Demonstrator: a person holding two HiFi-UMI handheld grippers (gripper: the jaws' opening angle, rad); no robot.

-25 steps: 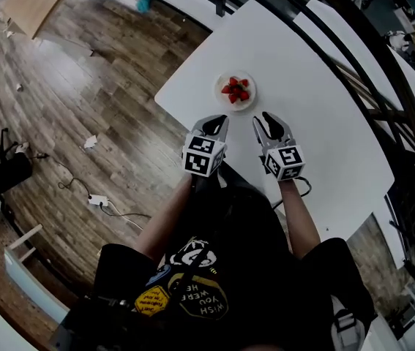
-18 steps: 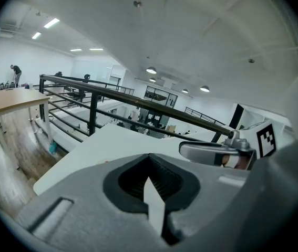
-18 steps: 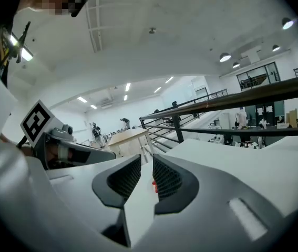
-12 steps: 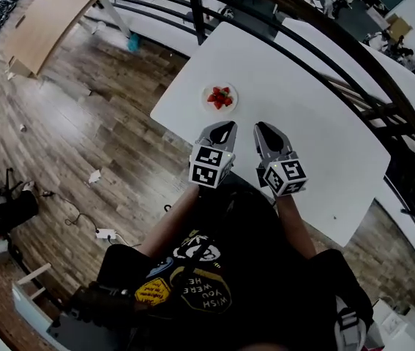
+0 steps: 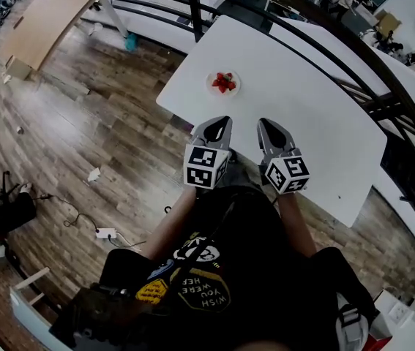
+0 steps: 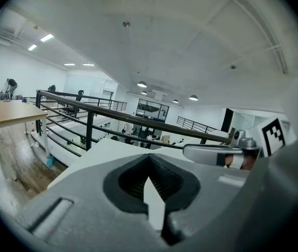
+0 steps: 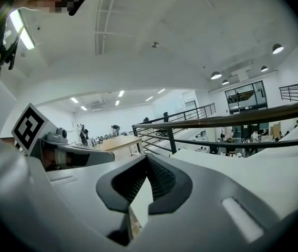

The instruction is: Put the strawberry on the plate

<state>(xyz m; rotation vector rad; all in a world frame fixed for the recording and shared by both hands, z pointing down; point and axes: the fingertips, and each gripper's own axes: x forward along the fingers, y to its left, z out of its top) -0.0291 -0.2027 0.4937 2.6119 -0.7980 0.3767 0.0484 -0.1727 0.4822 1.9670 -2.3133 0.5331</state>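
Both the left gripper (image 5: 225, 121) and the right gripper (image 5: 262, 122), its jaws just closed, are clenched empty, so we should steer clear of the strawberries (image 5: 224, 82) on the plate (image 5: 211, 85).

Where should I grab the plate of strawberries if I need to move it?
Grip the plate by its bare rim, coming from the side nearest you. It lies flat on the table, and the strawberries are heaped in its middle, so probably only the rim is free for the fingers.
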